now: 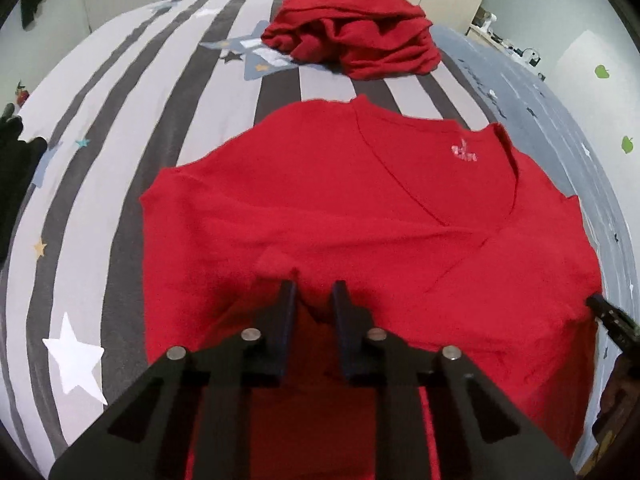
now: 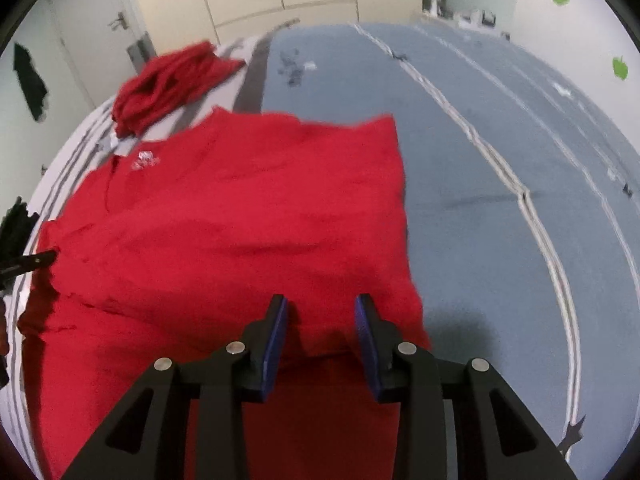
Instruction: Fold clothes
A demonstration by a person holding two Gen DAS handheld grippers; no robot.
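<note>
While a crumpled red garment waits, your left tongs pinch the flat red V-neck shirt; right tongs gape empty, folding barely begun.

Your left gripper is matte black: two flat, tapering fingers on angular linkage arms with triangular cut-outs, each arm pinned by round silver rivets. Your right gripper has the same black frame and silver pins, but its fingers show blue pads along their inner faces. No cables, sleeves or skin show in either view.
</note>
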